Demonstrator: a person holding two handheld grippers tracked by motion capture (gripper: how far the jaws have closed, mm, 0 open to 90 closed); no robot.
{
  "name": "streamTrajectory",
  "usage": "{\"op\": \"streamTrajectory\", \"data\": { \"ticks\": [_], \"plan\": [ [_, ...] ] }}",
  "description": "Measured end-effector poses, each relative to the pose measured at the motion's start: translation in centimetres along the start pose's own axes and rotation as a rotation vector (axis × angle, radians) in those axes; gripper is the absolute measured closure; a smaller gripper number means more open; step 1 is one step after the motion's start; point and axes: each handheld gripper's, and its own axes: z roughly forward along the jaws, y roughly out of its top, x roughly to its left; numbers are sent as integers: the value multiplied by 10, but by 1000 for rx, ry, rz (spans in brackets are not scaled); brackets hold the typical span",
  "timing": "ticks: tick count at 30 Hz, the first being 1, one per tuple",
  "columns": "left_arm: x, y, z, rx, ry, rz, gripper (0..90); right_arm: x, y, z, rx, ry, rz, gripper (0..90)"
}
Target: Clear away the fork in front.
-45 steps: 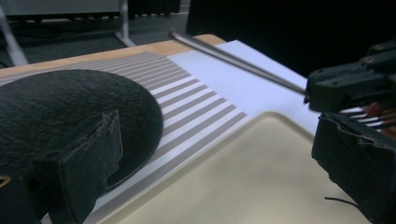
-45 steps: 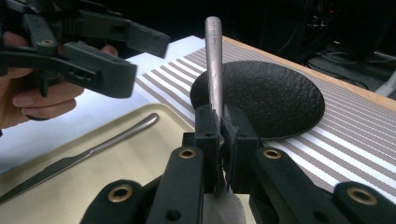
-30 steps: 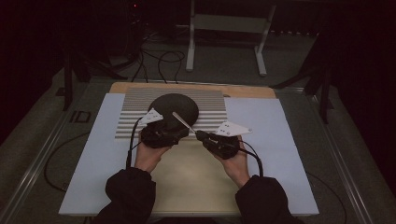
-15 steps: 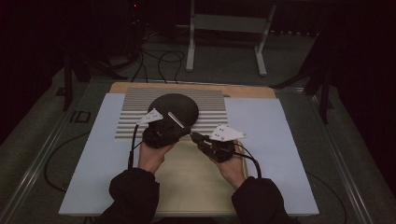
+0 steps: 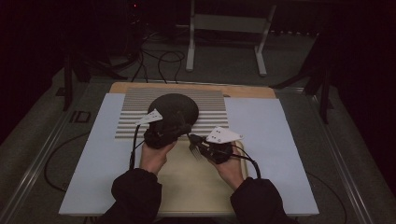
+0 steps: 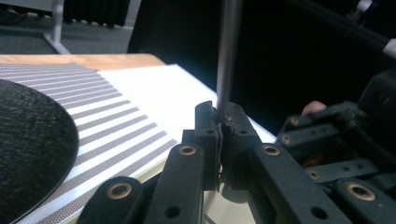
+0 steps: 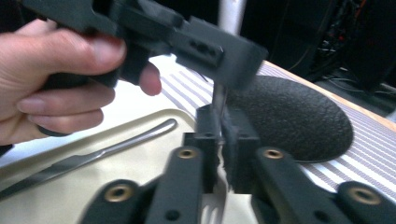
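A metal fork (image 5: 193, 150) is held between both grippers above the beige tray (image 5: 187, 186). My left gripper (image 5: 185, 131) is shut on its thin handle (image 6: 229, 51), which rises straight up from the jaws in the left gripper view (image 6: 218, 112). My right gripper (image 5: 195, 141) is shut on the fork lower down. In the right gripper view the tines (image 7: 215, 210) hang below its jaws (image 7: 222, 116) and the person's left hand (image 7: 56, 74) holds the other gripper just above. The two grippers nearly touch.
A round black plate (image 5: 175, 105) lies on a striped placemat (image 5: 210, 105) just beyond the grippers. A knife (image 7: 93, 156) rests on the beige tray. A pale mat (image 5: 271, 140) covers the table. A metal stand (image 5: 224, 28) and cables lie on the floor behind.
The right gripper has come closer to the left one. The fork's handle, which stuck out over the plate, now sits in the left jaws, with both grippers on the fork.
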Motion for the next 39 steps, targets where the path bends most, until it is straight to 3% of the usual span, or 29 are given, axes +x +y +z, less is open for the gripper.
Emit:
{"op": "streamTrajectory", "data": {
  "ticks": [5, 6, 8, 10, 11, 12, 14, 17, 26, 33, 39],
  "plan": [
    [-1, 1, -2, 7, 25, 25, 872, 0, 1, 0, 11, 21, -9, 629],
    [-1, 1, -2, 7, 25, 25, 872, 0, 1, 0, 11, 21, -9, 629],
    [-2, 3, -4, 16, 42, 37, 872, -1, 1, -1, 17, 20, 8, 490],
    [-2, 4, -5, 19, 43, 41, 872, -4, 0, -1, 25, 27, 24, 414],
    [-2, 4, -5, 19, 45, 45, 872, -4, 0, -1, 25, 23, 30, 348],
    [-2, 4, -5, 19, 45, 45, 872, -4, 0, -1, 25, 23, 30, 348],
    [-3, 4, -6, 19, 50, 53, 872, -5, 0, -1, 30, 5, 50, 215],
    [-3, 5, -7, 20, 52, 51, 871, -6, 1, -1, 38, -15, 56, 130],
    [-1, 5, -8, 42, 75, 50, 871, -19, 1, -10, 30, -27, 112, 80],
    [1, 6, -12, 48, 80, 46, 872, -22, 2, -18, 40, -81, 79, 79],
    [2, 7, -15, 60, 83, 51, 872, -27, 0, -20, 59, -103, 84, 79]
  ]
}}
